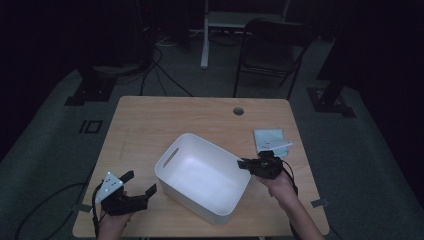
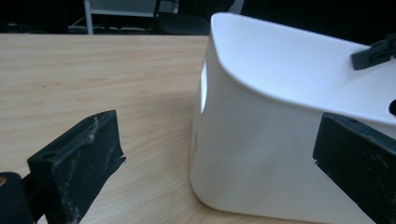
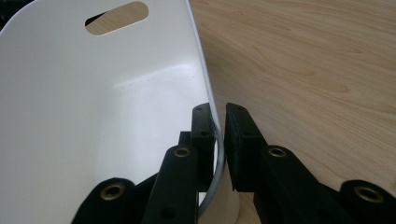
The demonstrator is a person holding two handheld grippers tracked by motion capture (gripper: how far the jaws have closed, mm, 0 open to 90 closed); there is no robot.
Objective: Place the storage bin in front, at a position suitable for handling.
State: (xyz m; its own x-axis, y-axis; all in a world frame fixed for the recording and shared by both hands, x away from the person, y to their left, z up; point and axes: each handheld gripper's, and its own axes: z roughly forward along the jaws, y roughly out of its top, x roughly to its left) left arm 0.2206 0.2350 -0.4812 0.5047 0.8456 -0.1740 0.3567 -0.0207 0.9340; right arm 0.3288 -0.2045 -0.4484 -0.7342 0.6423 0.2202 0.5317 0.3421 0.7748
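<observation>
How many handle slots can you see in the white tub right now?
1. One oval slot is cut through the end wall of the white tub that faces the table's left side. The opposite wall, by the right gripper, may have another, hidden.

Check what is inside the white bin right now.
The white bin looks empty: its bare floor and handle slot show in the high view. The right gripper clamps the rim. The near wall hides part of the floor.

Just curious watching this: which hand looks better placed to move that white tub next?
The right. Its tongs are already clamped on the white tub's rim, one jaw inside, one outside. The left tongs stand open beside the tub, touching nothing.
</observation>
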